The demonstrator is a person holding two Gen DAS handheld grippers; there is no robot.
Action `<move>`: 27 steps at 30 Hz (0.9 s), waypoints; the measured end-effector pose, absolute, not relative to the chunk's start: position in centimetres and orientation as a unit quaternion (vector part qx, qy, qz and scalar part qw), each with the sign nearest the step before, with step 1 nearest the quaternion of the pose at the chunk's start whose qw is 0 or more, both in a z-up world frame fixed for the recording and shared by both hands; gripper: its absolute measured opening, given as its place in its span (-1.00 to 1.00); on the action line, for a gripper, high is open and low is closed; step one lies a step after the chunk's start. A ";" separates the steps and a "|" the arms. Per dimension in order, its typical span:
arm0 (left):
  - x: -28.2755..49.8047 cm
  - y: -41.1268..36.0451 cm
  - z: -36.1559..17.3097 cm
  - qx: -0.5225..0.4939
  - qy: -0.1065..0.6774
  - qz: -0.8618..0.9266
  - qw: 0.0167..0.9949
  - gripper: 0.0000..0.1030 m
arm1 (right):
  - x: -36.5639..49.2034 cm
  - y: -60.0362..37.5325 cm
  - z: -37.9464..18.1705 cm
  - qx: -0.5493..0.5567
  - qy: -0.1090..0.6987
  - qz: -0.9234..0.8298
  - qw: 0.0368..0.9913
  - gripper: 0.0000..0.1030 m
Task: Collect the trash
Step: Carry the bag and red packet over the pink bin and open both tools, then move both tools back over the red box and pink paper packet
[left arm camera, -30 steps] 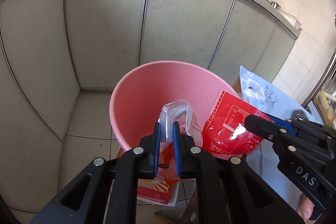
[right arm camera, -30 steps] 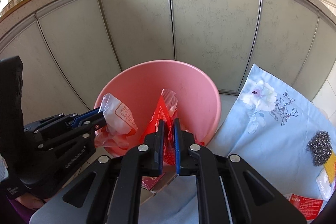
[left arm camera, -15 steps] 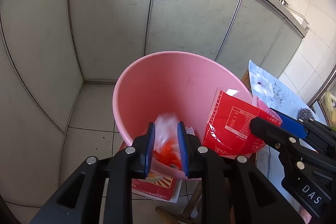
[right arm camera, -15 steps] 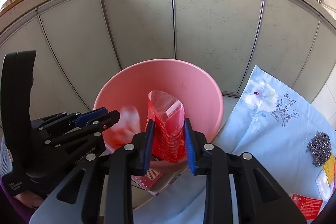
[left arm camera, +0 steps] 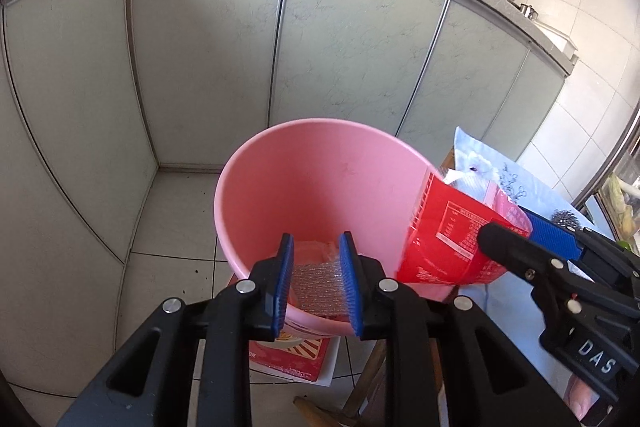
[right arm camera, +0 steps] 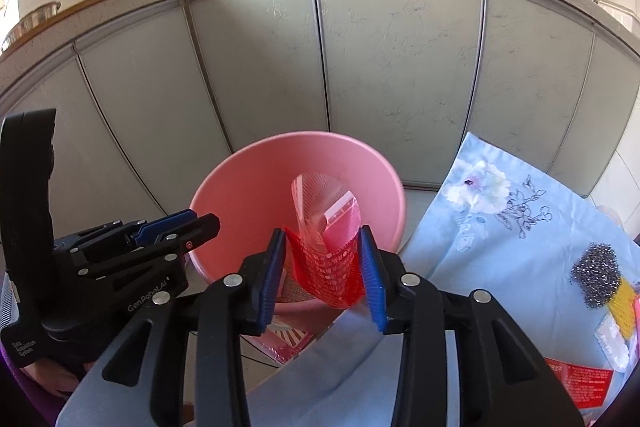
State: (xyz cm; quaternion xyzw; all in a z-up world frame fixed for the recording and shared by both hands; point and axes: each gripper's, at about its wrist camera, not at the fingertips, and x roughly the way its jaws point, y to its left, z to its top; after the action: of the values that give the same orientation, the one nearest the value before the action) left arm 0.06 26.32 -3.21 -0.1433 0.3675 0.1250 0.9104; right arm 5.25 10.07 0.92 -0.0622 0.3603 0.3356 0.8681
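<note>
Your right hand-held gripper has its jaws spread apart, the red wrapper standing upright and loose between them, directly over the near rim of the pink bin. Your left hand-held gripper, jaws also parted and empty, hovers over the same bin.

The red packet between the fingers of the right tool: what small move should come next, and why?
Probably a small shake or a slight pull back of the right tool. It is open, yet the red packet sits between its fingers over the pink bin, seemingly not dropped. The left tool is open with nothing in it, and a wrapper lies inside the bin below.
</note>
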 end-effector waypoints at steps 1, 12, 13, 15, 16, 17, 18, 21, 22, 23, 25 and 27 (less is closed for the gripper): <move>-0.2 26.2 -2.9 -0.142 0.365 0.125 0.911 -0.56 | 5.2 9.7 1.1 -0.058 0.358 0.336 0.869 -0.26; -2.0 23.3 0.3 -0.125 0.347 0.088 0.925 -0.56 | 4.2 2.5 4.4 -0.008 0.331 0.312 0.891 -0.26; -2.1 22.7 0.6 -0.120 0.346 0.080 0.927 -0.54 | 4.0 1.4 4.6 -0.005 0.329 0.304 0.894 -0.26; -2.1 21.4 1.0 -0.109 0.344 0.067 0.930 -0.43 | 3.7 -0.4 4.7 -0.002 0.328 0.293 0.898 -0.26; -2.2 20.9 1.1 -0.103 0.343 0.062 0.932 -0.43 | 3.3 -1.6 4.6 -0.001 0.327 0.284 0.901 -0.26; -2.3 20.1 1.3 -0.096 0.343 0.055 0.933 -0.42 | 2.9 -2.6 4.6 -0.001 0.327 0.275 0.904 -0.26; -2.2 19.6 1.3 -0.092 0.344 0.050 0.933 -0.42 | 2.7 -3.5 4.5 -0.001 0.326 0.269 0.906 -0.26; -2.0 17.7 1.2 -0.080 0.352 0.028 0.932 -0.42 | 1.6 -6.7 3.9 0.000 0.329 0.242 0.913 -0.26; -1.9 16.9 1.2 -0.074 0.355 0.020 0.932 -0.42 | 1.3 -7.9 3.5 0.004 0.334 0.231 0.914 -0.25; -1.8 16.4 1.0 -0.071 0.356 0.016 0.931 -0.42 | 1.2 -8.6 3.3 0.007 0.338 0.224 0.914 -0.25; -1.4 14.9 0.7 -0.065 0.363 -0.001 0.929 -0.42 | 0.6 -10.3 2.5 0.008 0.347 0.209 0.914 -0.25; -1.0 13.8 0.4 -0.063 0.370 -0.014 0.927 -0.42 | 0.1 -11.7 1.8 0.007 0.353 0.196 0.915 -0.24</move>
State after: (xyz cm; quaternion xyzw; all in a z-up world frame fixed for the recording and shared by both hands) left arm -1.00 13.79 0.41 -0.0626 0.3696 -0.0138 0.9270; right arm 0.08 -11.68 1.83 0.0074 0.3534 0.1956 0.9148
